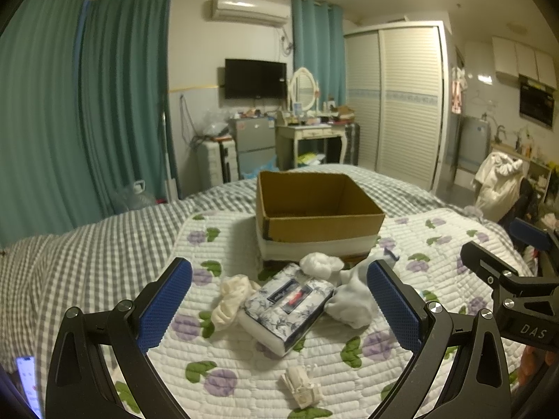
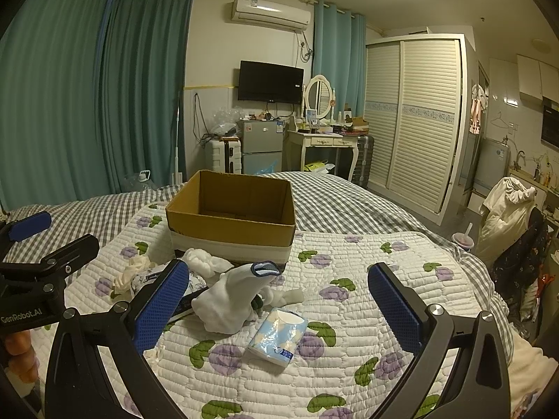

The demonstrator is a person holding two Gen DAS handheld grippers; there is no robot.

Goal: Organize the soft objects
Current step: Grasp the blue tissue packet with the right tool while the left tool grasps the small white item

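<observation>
An open, empty cardboard box (image 1: 316, 206) (image 2: 232, 209) stands on a flowered quilt (image 1: 244, 366) (image 2: 349, 314). In front of it lie a floral tissue pack (image 1: 288, 302), a cream cloth (image 1: 232, 296), a white balled sock (image 1: 321, 263), a white sock (image 1: 351, 296) (image 2: 234, 296) and a small white crumpled item (image 1: 302, 386). A blue-white pocket tissue pack (image 2: 279, 337) lies near the right gripper. My left gripper (image 1: 279, 300) is open, above the floral pack. My right gripper (image 2: 279, 300) is open, above the sock and pocket pack. Both are empty.
The bed has a grey checked cover (image 1: 87, 255). A phone (image 1: 28, 384) lies at the left edge. Beyond the bed stand a fridge (image 2: 262, 146), a dressing table (image 2: 328, 139), a wardrobe (image 2: 419, 122) and a chair with clothes (image 2: 506, 209).
</observation>
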